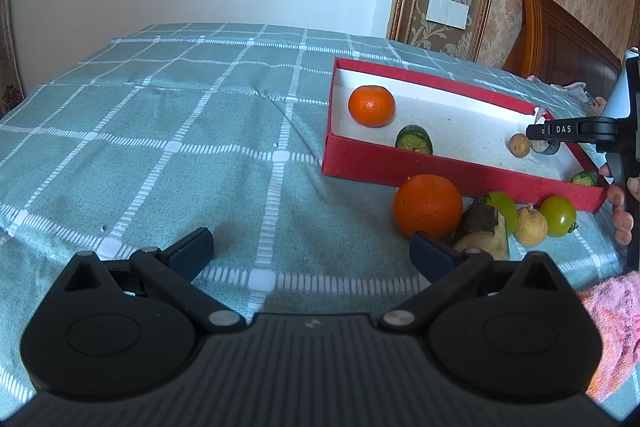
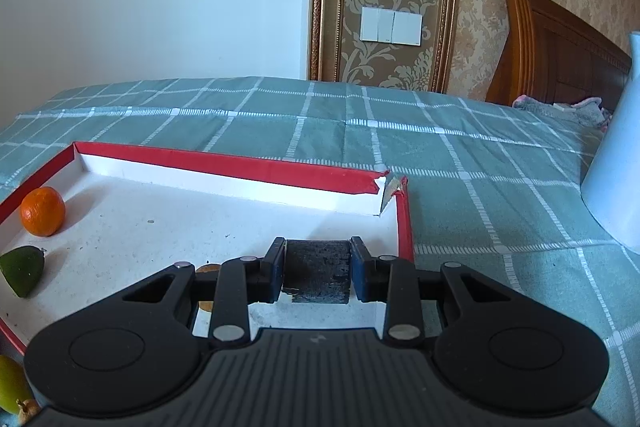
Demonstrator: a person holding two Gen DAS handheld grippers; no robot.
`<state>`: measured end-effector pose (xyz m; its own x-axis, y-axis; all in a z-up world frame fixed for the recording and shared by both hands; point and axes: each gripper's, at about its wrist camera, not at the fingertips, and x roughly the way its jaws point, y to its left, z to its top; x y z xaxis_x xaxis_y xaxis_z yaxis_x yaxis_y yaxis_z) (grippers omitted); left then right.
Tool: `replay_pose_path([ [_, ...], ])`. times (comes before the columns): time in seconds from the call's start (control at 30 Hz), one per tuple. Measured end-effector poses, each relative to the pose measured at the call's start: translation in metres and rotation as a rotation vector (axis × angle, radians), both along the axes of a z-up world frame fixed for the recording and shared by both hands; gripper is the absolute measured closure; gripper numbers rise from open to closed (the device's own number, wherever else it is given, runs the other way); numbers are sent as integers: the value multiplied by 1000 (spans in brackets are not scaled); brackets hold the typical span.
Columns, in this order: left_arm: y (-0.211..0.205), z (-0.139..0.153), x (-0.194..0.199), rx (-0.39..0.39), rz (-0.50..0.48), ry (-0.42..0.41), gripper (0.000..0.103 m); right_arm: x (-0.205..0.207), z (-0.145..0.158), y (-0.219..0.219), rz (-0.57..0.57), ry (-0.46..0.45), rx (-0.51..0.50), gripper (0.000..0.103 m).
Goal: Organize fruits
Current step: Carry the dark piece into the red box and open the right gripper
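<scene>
A red box (image 1: 440, 174) with a white floor lies on the bed. It holds a small orange (image 1: 371, 105), a green cucumber piece (image 1: 414, 139), a brown longan (image 1: 519, 145) and another green piece (image 1: 584, 179). In front of it lie a large orange (image 1: 427, 205), a dark-skinned cut piece (image 1: 484, 231), a green grape (image 1: 503, 205), a small pear (image 1: 530, 225) and a green tomato (image 1: 559, 215). My left gripper (image 1: 312, 247) is open and empty, left of the large orange. My right gripper (image 2: 318, 273) is shut on a dark-skinned piece (image 2: 318, 273) over the box's right end (image 2: 406, 227).
The bed carries a teal checked cover (image 1: 180, 147). A wooden headboard (image 1: 560, 39) stands at the back right. A white object (image 2: 616, 167) stands on the bed right of the box. A pink towel (image 1: 612, 327) lies at the near right.
</scene>
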<state>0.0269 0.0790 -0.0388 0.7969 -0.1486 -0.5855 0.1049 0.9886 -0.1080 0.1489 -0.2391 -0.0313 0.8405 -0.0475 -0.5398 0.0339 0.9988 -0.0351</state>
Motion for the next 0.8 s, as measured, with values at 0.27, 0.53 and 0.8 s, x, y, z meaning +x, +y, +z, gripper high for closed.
replay_pose_path([
  [0.27,0,0,0,1,0,0,0,-7,2,-1,14,1,16,68],
  [0.53,0,0,0,-2,0,0,0,-20,7,-2,13,-30,22,45],
  [0.8,0,1,0,-5,0,-1,0,-57,17,-7,33,-68,64,40],
])
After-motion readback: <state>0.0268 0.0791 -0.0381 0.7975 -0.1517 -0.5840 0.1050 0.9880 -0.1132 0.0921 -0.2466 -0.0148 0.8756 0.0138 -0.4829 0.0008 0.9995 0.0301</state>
